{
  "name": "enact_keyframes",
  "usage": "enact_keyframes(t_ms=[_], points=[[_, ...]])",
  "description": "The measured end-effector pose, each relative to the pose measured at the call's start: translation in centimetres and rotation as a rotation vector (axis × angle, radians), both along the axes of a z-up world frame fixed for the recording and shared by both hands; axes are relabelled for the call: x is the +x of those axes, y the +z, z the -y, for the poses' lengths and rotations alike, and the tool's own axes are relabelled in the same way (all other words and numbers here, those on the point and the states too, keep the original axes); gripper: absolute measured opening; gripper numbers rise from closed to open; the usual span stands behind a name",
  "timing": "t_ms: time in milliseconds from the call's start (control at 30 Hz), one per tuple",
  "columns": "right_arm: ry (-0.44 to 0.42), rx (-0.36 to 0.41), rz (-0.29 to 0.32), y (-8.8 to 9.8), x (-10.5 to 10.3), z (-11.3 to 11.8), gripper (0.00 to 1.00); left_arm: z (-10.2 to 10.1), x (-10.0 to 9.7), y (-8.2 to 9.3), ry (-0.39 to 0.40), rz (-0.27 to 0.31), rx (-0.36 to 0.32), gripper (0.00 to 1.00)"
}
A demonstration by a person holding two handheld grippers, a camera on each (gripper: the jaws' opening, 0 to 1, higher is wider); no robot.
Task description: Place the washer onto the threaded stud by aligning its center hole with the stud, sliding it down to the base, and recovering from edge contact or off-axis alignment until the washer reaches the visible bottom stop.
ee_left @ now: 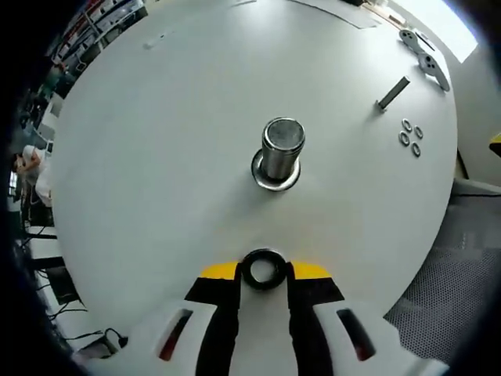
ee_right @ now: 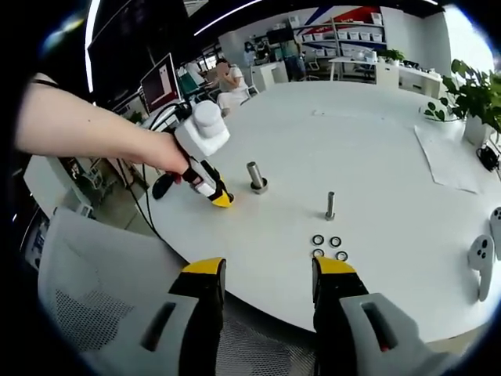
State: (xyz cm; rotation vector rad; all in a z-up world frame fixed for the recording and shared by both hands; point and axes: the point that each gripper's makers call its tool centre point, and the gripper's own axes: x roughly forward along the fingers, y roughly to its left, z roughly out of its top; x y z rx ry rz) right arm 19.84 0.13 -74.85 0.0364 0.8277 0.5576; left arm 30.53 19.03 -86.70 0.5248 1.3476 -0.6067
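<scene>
My left tongs (ee_left: 264, 276) clench the washer (ee_left: 263, 269), the stud (ee_left: 279, 149) just ahead; right tongs (ee_right: 264, 276) hang released; next I centre its hole over the stud

- left gripper (ee_left: 264, 276) showing white body, black jaws, yellow tips, red slot marks on the shell
- right gripper (ee_right: 269, 276) wearing same white shell, black-and-yellow jaws, red slot
- person's forearm (ee_right: 86, 125) showing bare, no sleeve
</scene>
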Motion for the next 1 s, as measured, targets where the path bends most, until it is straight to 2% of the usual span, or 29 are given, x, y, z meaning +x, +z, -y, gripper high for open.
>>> enact_keyframes(t_ms=[200,333,600,800,1000], points=[[0.002,-0.003,-0.001,-0.09,0.00,0.00,0.47,-0.10,-0.07,0.03,-0.013,0.014,-0.013,0.22],[0.005,-0.006,-0.001,-0.07,0.00,-0.05,0.47,0.05,-0.31,0.01,-0.061,0.020,-0.013,0.23],[0.000,-0.004,0.000,-0.07,0.03,0.06,0.47,0.15,-0.39,0.07,-0.078,0.009,-0.005,0.23],[0.000,-0.006,-0.002,-0.12,0.04,0.12,0.46,0.22,-0.44,0.09,-0.069,-0.008,0.017,0.20],[-0.004,-0.002,-0.002,-0.09,0.08,0.16,0.46,0.08,-0.35,0.01,-0.053,0.000,-0.001,0.19]])
